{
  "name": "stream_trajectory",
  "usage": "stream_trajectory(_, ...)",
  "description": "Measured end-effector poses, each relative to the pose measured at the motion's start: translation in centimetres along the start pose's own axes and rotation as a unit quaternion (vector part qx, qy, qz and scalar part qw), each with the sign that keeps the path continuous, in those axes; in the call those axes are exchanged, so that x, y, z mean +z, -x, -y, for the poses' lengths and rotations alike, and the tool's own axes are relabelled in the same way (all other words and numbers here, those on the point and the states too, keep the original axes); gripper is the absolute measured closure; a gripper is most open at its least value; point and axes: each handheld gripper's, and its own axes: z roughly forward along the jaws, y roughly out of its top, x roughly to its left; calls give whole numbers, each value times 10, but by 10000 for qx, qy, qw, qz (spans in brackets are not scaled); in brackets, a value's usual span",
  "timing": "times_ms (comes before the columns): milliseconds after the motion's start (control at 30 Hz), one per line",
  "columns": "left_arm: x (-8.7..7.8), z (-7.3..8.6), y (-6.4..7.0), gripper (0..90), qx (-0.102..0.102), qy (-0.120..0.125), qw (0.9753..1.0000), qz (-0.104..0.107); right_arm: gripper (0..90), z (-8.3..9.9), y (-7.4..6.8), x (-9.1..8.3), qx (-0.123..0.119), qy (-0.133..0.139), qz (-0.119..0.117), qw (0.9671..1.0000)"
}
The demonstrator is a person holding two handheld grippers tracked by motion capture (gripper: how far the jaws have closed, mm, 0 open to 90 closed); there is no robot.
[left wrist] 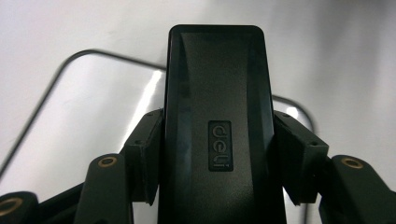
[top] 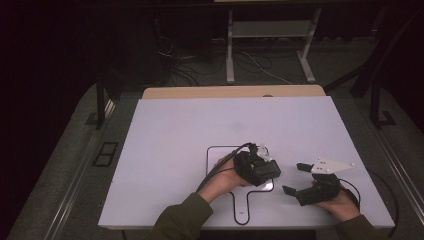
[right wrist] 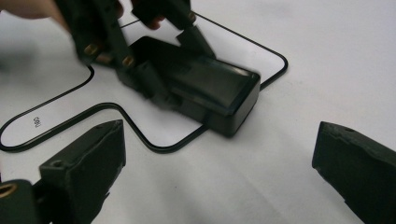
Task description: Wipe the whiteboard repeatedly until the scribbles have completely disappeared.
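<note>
A dim lab: a white table, loose floor cables, metal desk legs.

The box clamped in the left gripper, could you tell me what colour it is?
Black, glossy; the box shows best in the left gripper view.

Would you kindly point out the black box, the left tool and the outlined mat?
black box (left wrist: 215, 93): left gripper view, its top face.
left tool (top: 260, 167): high view, between its fingertips.
outlined mat (right wrist: 60, 112): right gripper view, its bare handle part.

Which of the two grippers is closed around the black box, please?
The left gripper, over the outlined mat: its jaws clamp both sides of the black box. The right gripper stands apart, jaws spread wide, holding nothing.
</note>
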Motion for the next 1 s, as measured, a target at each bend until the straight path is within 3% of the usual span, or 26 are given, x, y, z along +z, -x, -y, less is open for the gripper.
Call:
stream_trajectory(133, 0, 0, 1, 388, 52, -10, 10000, 37, 18, 0, -1, 0, -14, 1, 9, 10000)
stream_trajectory(233, -1, 1, -6, 388, 59, -41, 9999, -107, 18, 0, -1, 0, -20, -3, 2, 10000)
stream_trajectory(433, -4, 6, -24, 388, -157, -27, 9992, -357, 18, 0, -1, 1, -17, -21, -8, 10000)
stream_trajectory(567, -5, 9, -25, 388, -406, 112, 9990, -162, 18, 0, -1, 1, -24, -15, -13, 10000)
stream_trajectory(633, -8, 10, -25, 388, -370, 96, 9993, -56, 18, 0, 0, 1, -26, -8, -15, 10000)
stream_trajectory(700, -9, 10, -23, 388, -523, 259, 9983, -24, 18, 0, 0, 0, -22, -1, -14, 10000)
stream_trajectory(800, -17, 10, -26, 388, -445, 239, 9987, 41, 18, 0, -1, 0, -18, -4, -19, 10000)
stream_trajectory(867, -22, 11, -25, 388, -616, 350, 9975, 81, 18, 0, -1, 0, -18, -4, -18, 10000)
stream_trajectory(1000, -33, 14, -29, 387, -691, 447, 9966, 35, 18, 0, -2, 0, -18, -7, -18, 10000)
